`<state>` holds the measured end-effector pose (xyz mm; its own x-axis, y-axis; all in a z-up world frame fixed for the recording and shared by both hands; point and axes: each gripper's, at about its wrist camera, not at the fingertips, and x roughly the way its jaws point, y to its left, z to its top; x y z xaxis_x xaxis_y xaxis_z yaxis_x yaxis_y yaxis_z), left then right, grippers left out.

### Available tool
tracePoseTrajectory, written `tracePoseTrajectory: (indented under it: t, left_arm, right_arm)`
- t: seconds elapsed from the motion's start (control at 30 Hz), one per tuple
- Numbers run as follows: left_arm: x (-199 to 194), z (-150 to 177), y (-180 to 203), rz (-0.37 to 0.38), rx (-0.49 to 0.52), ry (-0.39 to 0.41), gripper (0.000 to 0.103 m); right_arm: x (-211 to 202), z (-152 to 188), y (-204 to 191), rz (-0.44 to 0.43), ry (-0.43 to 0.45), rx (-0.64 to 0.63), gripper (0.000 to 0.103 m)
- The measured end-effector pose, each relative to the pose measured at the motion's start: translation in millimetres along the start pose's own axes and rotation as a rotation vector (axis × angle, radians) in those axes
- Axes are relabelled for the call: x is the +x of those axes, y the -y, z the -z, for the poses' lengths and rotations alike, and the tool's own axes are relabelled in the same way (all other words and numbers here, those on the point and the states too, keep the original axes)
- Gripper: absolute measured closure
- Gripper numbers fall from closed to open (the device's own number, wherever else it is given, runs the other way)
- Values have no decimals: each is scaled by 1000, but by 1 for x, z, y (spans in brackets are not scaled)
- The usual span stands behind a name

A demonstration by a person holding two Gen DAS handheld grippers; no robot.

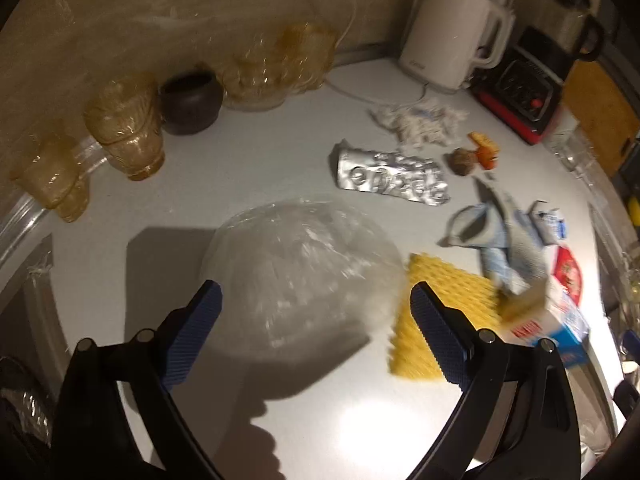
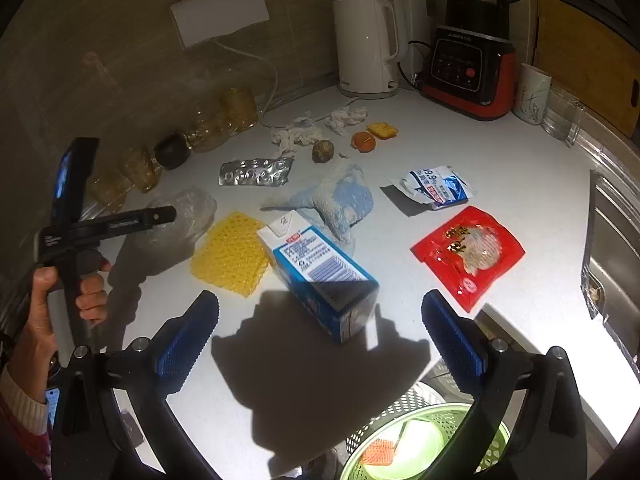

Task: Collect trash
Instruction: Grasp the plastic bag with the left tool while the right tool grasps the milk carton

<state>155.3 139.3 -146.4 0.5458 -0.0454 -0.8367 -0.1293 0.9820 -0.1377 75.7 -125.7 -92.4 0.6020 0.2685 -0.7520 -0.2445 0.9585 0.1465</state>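
Trash is scattered over a white counter (image 2: 400,280). A crumpled clear plastic bag (image 1: 300,264) lies right ahead of my left gripper (image 1: 316,300), which is open with the bag between its blue fingertips but untouched. Beside the bag lies a yellow foam net (image 1: 432,312). My right gripper (image 2: 320,312) is open above a blue-and-white milk carton (image 2: 320,272) lying on its side. Around the carton lie the yellow foam net (image 2: 230,256), a red snack packet (image 2: 468,254), a blue cloth (image 2: 340,200), a torn wipe packet (image 2: 434,186), a silver blister pack (image 2: 254,172) and crumpled tissues (image 2: 320,124).
A green mesh bin (image 2: 424,436) sits below the counter's front edge. A white kettle (image 2: 366,46), a red-and-black blender (image 2: 468,72), a cup and a glass jug stand at the back. Amber glasses (image 1: 128,128) and a dark pot (image 1: 192,100) line the left wall. A hand (image 2: 44,300) holds the left gripper's handle.
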Motion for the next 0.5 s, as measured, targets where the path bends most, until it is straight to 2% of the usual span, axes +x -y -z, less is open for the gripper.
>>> tracePoseTrajectory:
  t: [0.23, 0.27, 0.33, 0.4, 0.43, 0.5]
  left_arm:
    - [38, -9, 1, -47, 8, -55, 13]
    - [42, -9, 2, -51, 13, -60, 16]
    - [48, -11, 3, -64, 18, -77, 25]
    - [51, -11, 3, -84, 24, -83, 44]
    - [50, -11, 4, -99, 39, -75, 50]
    - [49, -12, 5, -96, 53, -74, 70]
  right_arm:
    - [22, -14, 3, -25, -26, -3, 2]
    - [26, -14, 4, -28, -33, -3, 2]
    - [32, -15, 5, -34, -45, -7, 2]
    - [38, -15, 7, -31, -58, -12, 2]
    - [40, -15, 7, -32, -64, -10, 2]
    - [44, -15, 11, -41, -74, -2, 2]
